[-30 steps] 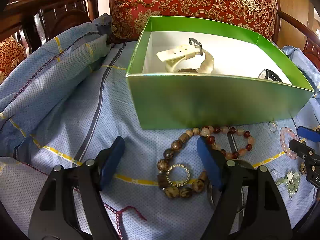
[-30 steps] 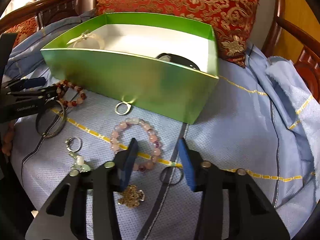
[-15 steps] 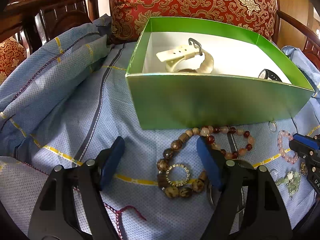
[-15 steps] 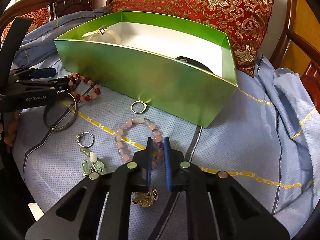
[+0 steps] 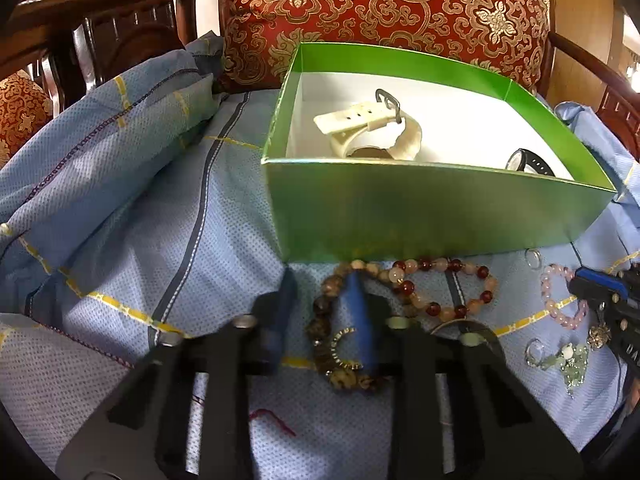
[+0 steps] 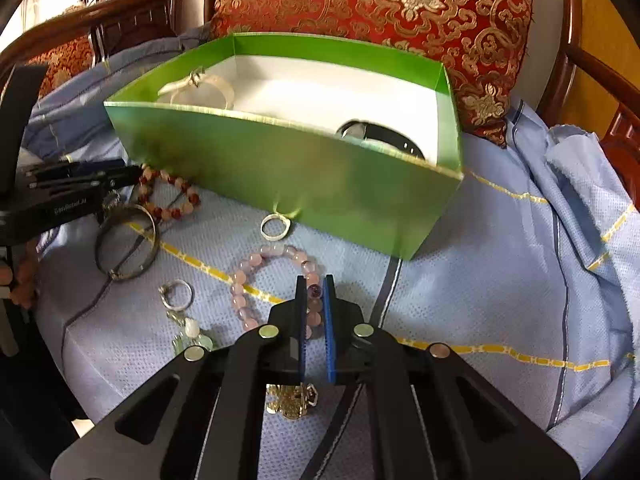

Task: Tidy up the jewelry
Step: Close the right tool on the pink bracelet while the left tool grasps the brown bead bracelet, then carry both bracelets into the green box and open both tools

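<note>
Green box (image 5: 420, 216): glossy card walls with a white inside, sitting open at the far side of the blue cloth (image 5: 132, 248)
Inside the box: a cream rubber-strap watch (image 5: 372, 132) lying at the left; a black watch (image 5: 532, 164) at the right, half hidden behind the near wall
Cloth: woven, dotted weave, with yellow and dark stripes, bunching up at both sides
Left gripper (image 5: 320, 308): blue pads blurring as the jaws are closing around the left arc of the brown wooden-bead bracelet (image 5: 320, 320), beads between them; whether they are pressing yet is hard to make out
Small ring: a studded metal ring (image 5: 340, 350) lying inside that bracelet, part hidden by the right pad
Red-and-peach bead bracelet (image 6: 168, 196): round glossy beads, lying just near the box's front wall
Right gripper (image 6: 314, 300): ridged blue pads nearly together, pinching the right side of the pink bead bracelet (image 6: 244, 280)
Other pieces: a dark metal bangle (image 6: 128, 240), a silver ring (image 6: 274, 226), a jade-charm keyring (image 6: 180, 304), a gold filigree piece (image 6: 292, 398) partly under the right gripper
Writing: pale lettering on the left gripper's side, too blurred to read
Backdrop: a red cushion (image 6: 400, 12) with gold brocade scrolls, wooden chair arms cut off at the edges
</note>
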A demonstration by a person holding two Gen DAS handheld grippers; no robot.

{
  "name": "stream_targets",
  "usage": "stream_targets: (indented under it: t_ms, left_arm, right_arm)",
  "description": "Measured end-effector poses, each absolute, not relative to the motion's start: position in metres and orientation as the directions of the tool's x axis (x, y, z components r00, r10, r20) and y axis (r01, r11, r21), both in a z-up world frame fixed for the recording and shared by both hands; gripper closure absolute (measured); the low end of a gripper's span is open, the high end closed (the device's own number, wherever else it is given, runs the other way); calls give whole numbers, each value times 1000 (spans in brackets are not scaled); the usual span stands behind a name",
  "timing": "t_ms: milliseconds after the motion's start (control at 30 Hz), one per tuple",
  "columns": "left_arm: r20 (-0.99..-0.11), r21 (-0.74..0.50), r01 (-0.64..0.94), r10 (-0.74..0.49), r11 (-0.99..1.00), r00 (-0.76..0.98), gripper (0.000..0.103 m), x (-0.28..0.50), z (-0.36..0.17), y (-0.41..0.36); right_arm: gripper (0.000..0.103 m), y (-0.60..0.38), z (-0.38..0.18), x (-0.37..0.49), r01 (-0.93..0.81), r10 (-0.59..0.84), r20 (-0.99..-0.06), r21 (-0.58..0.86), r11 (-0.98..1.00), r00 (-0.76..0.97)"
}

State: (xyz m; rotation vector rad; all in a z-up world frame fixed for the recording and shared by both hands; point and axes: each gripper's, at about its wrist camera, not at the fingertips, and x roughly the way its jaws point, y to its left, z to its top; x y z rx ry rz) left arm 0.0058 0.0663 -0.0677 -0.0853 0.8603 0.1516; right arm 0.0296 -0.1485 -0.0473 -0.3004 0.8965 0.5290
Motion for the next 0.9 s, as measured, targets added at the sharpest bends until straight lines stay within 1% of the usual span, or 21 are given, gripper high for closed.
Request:
stream_targets:
  t_ms: [67,167,267,400,633,767,900]
  left_arm:
    - [-759,-32,-163,82,986,646,92,4,-67,70]
    - [-759,-85,-157,38,984,650,92,-1,-67,76]
    - [-756,-74,-115,19,991,654,92,-9,-64,69]
    - [-746,-59,-75,6,995,666,92,-15,-61,62]
    - [-702,-93,-79,-10,993,712,92,-23,-45,68]
    - [-676,-119,-76,-25,990,736,92,-31,-37,70]
    - [-650,-114,-55,-33,992,759,92,-38,-24,61]
  right_arm:
    - [95,-150,-42,32,-547,324,-793,-14,837,516]
    - [95,-157,-37,37,-528,338,-785,17,849,520]
    - [95,-168,-37,47,-478,326,-788,46,877,522]
    - [95,-179,-33,55,-438,362,-780,128,890,510]
    - [95,-192,-26,56,-419,429,-759,226,879,490]
    - [95,-204,-16,57,-423,496,-729,307,852,472]
    - [95,-212,5,53,-445,530,-696,325,834,485]
